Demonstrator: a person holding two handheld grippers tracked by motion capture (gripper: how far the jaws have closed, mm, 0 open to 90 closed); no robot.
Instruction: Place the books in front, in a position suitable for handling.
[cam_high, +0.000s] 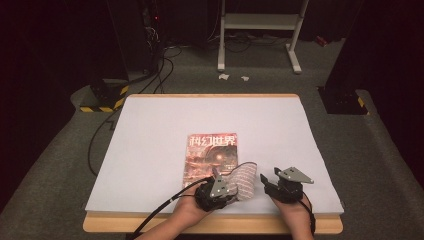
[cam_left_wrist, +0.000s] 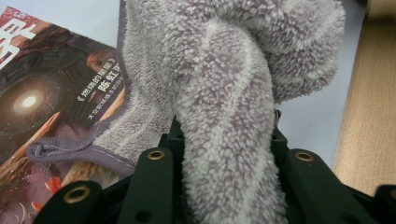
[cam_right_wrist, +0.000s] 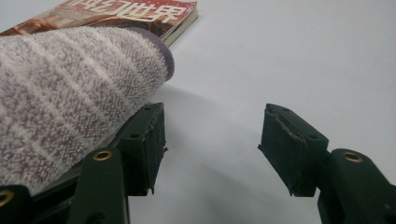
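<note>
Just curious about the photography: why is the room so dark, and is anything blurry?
High view: light falls on the white table, surroundings stay dim. Left gripper view: the towel is sharp, the magazine slightly soft. Right gripper view: the towel casts a soft shadow on the table.

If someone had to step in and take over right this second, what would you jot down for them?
Left gripper: shut on a bunch of the striped towel, near the table's front edge.
Right gripper: open, nothing between its jaws, just right of the towel.
Magazine: lies flat in the middle of the table; the towel hangs over its near right corner.
Done: towel is picked up by one hand.
Left: probably wiping the magazine cover or laying the towel out; my guess is the free gripper either takes another part of the towel or steadies the magazine.
</note>
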